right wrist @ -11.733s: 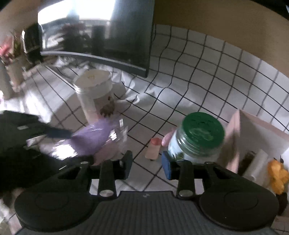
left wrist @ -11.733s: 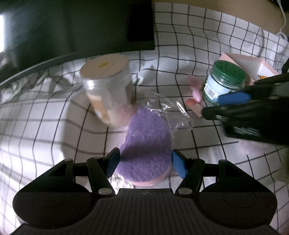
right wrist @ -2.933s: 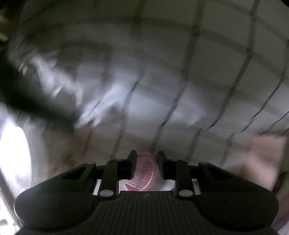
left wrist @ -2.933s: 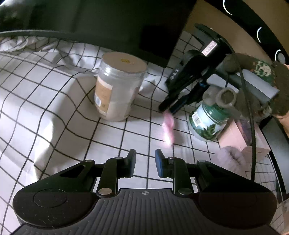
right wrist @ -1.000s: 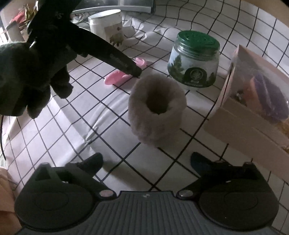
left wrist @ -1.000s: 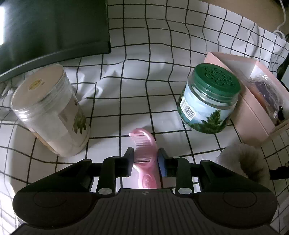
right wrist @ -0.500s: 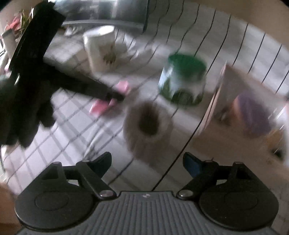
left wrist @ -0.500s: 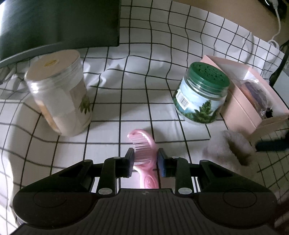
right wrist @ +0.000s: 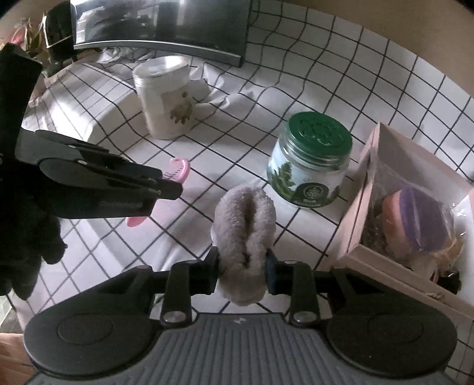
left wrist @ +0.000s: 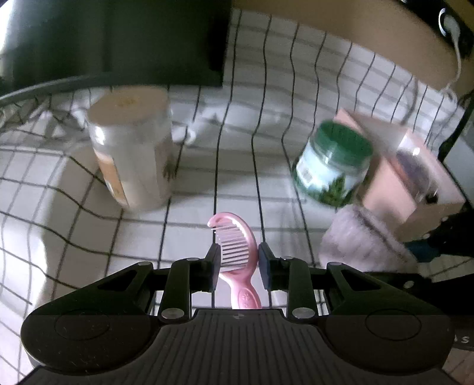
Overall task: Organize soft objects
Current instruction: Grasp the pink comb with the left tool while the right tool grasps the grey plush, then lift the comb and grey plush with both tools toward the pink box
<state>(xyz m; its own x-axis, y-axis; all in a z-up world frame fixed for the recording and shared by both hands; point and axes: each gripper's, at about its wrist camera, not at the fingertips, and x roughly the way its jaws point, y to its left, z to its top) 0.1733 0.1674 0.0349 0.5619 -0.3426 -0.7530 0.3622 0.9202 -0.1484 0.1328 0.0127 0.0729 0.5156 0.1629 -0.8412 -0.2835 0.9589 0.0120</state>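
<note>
My left gripper (left wrist: 237, 260) is shut on a pink comb (left wrist: 237, 245) and holds it above the checked cloth. The comb also shows in the right wrist view (right wrist: 177, 170), held by the left gripper (right wrist: 169, 185). My right gripper (right wrist: 243, 266) is shut on a fluffy grey-white sock roll (right wrist: 244, 225), squeezed between the pads. The roll also shows in the left wrist view (left wrist: 361, 240). A pink box (right wrist: 385, 260) at the right holds a wrapped purple sponge (right wrist: 414, 216).
A green-lidded jar (right wrist: 311, 160) stands between the sock roll and the box. A tall clear jar with a beige lid (right wrist: 166, 97) stands at the back left. A dark monitor (right wrist: 163, 26) lies behind. A checked white cloth (right wrist: 296, 74) covers the table.
My right gripper has closed on the sock roll, which was standing free between its open fingers a second ago. My left gripper has lifted the pink comb off the cloth.
</note>
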